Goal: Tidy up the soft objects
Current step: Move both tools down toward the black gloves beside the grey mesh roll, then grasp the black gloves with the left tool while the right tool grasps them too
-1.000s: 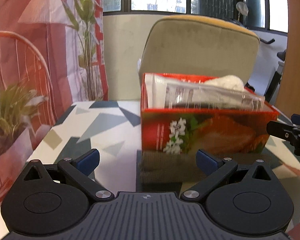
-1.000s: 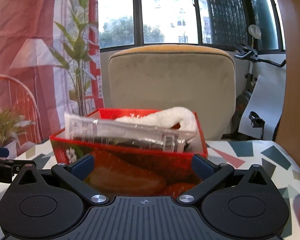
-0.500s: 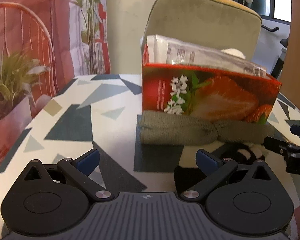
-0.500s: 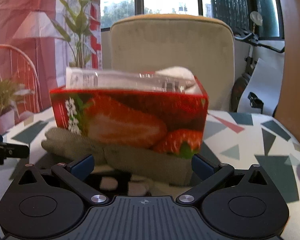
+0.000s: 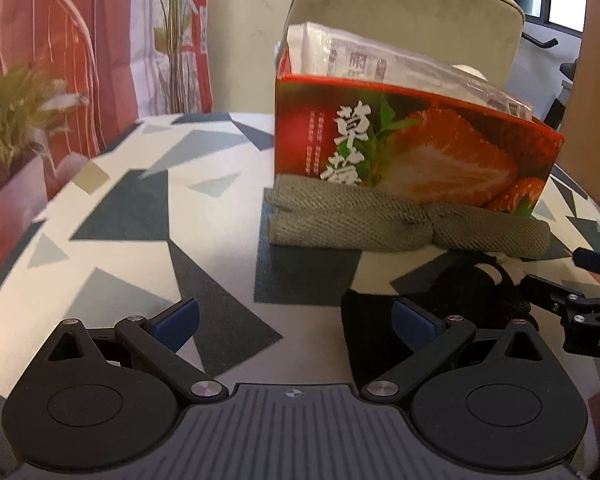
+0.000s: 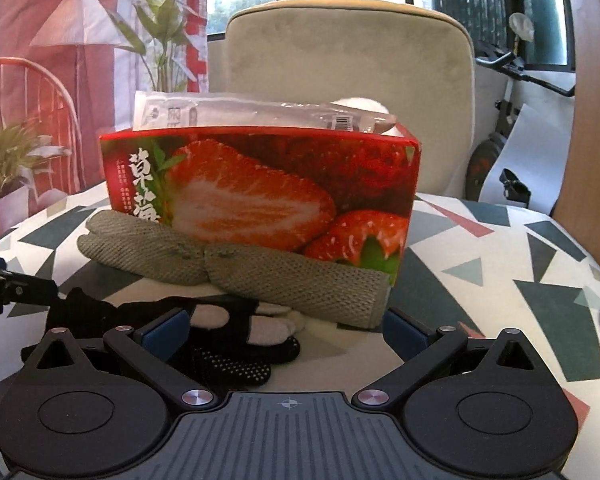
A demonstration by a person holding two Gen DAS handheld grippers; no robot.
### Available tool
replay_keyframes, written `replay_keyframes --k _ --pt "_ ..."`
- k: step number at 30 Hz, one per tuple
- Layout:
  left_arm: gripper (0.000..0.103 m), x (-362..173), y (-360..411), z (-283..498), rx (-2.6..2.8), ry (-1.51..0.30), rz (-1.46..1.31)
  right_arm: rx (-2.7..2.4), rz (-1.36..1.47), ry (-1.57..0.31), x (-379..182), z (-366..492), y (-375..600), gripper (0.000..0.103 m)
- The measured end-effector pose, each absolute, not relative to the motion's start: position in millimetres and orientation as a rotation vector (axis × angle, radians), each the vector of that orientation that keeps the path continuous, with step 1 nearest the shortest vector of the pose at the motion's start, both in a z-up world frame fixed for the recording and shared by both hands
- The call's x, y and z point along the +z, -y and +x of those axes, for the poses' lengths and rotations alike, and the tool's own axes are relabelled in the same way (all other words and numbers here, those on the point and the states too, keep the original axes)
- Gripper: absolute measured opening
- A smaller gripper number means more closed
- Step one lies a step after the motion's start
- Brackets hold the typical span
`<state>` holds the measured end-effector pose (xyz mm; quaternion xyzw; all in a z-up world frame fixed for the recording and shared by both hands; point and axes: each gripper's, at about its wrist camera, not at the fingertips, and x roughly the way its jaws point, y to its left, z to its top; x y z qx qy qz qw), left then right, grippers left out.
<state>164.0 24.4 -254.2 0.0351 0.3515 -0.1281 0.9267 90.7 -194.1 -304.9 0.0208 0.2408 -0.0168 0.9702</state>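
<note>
1. My right gripper (image 6: 286, 330) is spread wide and holds nothing; the black dotted glove (image 6: 204, 344) lies right ahead of its left finger, in front of the strawberry box (image 6: 260, 196).
2. My left gripper (image 5: 296, 320) is also wide apart and empty, with the glove's dark edge (image 5: 380, 332) at its right finger.
3. The grey knitted roll (image 6: 236, 268) rests against the box's front.
4. A plastic packet (image 6: 240, 114) sticks out of the box.

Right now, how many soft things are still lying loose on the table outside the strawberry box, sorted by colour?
Grey-green knit pieces: 2, tied end to end against the strawberry box
Black dotted glove: 1, possibly more bunched together
Total: 3
</note>
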Motion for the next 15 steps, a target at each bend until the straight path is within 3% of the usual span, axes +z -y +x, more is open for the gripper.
replay_keyframes --k 12,15 --pt "0.102 -259.5 -23.4 162.2 -0.297 -0.744 0.043 0.014 0.070 -0.520 -309.4 94.1 198.3 0.087" --pt "0.093 -261.1 -21.7 160.9 -0.337 -0.740 0.040 0.022 0.063 -0.525 -310.2 94.5 196.1 0.084"
